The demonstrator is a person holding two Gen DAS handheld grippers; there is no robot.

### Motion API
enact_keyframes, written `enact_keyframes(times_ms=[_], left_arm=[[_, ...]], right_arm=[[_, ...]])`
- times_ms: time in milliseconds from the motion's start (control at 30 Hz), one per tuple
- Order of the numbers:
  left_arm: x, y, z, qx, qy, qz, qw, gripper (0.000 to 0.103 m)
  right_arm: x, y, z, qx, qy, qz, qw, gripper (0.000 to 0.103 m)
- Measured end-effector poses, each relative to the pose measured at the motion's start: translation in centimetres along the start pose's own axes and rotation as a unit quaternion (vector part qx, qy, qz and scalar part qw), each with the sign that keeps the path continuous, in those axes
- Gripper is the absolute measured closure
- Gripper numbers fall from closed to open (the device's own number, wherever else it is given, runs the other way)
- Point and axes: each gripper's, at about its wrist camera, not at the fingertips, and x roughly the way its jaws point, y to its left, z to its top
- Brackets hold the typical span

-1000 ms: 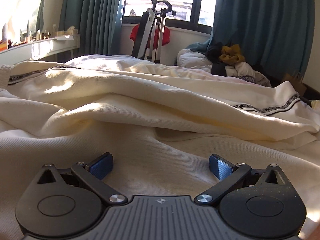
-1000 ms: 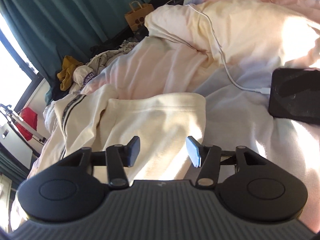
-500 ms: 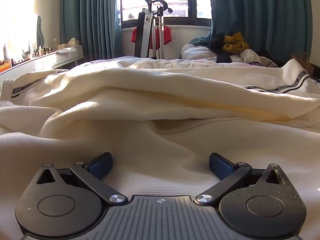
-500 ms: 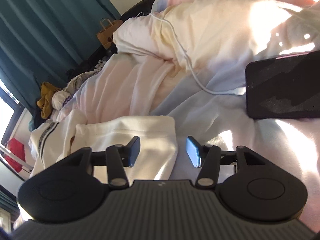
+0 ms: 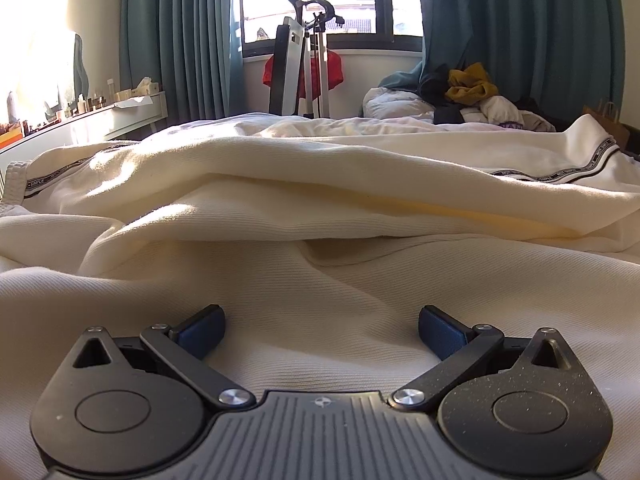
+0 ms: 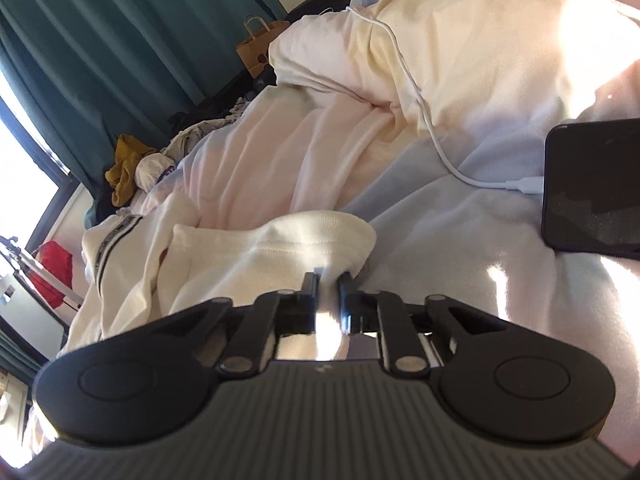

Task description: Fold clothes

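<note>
A cream garment [image 5: 320,184] with a black-and-white striped trim lies crumpled across the bed and fills the left wrist view. My left gripper [image 5: 320,330] is open, low over the cream cloth, with nothing between its blue pads. In the right wrist view the same cream garment [image 6: 248,256] lies at lower left. My right gripper [image 6: 328,284] is shut on the garment's rounded corner.
A black phone [image 6: 592,188] on a white cable [image 6: 420,100] lies on the pale bedsheet [image 6: 440,240] to the right. A pile of other clothes [image 5: 468,92] sits at the bed's far end by the teal curtains. A shelf [image 5: 100,116] runs along the left wall.
My right gripper has moved to the garment's corner and closed on it. The left gripper has stayed open and levelled out over the cloth.
</note>
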Motion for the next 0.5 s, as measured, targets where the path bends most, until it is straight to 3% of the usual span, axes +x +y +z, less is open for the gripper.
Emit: enact_keyframes(times_ms=[133, 500], left_arm=[[0.0, 0.1, 0.0, 0.001, 0.0, 0.0, 1.0, 0.0], [-0.1, 0.2, 0.1, 0.001, 0.0, 0.0, 1.0, 0.0]], right_arm=[[-1.2, 0.1, 1.0, 0.002, -0.017, 0.013, 1.0, 0.096], [-0.8, 0.8, 0.6, -0.047, -0.012, -0.017, 0.999, 0.096]])
